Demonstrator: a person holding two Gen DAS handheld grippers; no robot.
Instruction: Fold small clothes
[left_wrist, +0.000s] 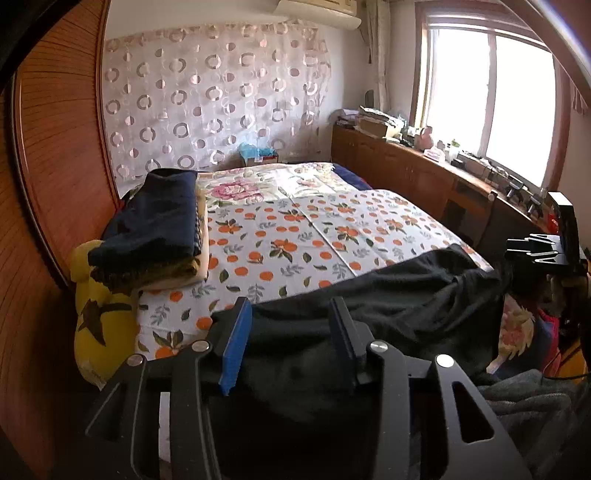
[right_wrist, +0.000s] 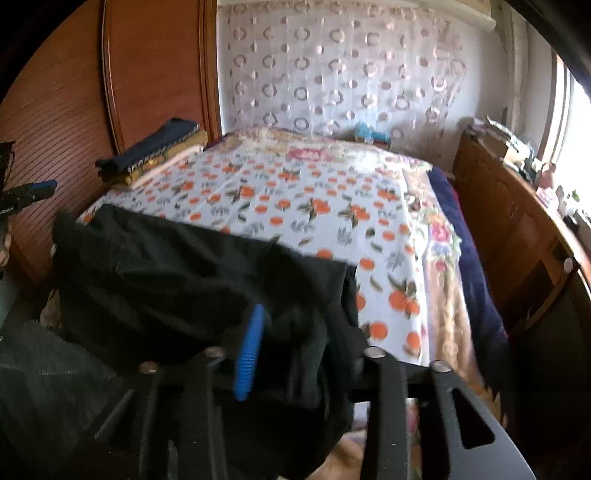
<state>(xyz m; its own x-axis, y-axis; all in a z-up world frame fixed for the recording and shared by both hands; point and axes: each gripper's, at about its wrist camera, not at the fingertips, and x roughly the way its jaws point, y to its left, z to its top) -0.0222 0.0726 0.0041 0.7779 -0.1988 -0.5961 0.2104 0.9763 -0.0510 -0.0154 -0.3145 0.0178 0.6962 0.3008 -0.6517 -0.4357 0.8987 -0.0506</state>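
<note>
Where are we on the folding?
Done: a folded stack sits at the bed's far left. In hand: the black garment lies rumpled across the near edge, between the open left gripper and right gripper. Left: folding it.

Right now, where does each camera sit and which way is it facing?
Left wrist: on the left tongs, looking down the bed over the black garment toward the window; right tongs show at right.
Right wrist: on the right tongs, facing the curtain wall; left tongs show at left.
Shared: garment, orange-print sheet, folded stack.
</note>
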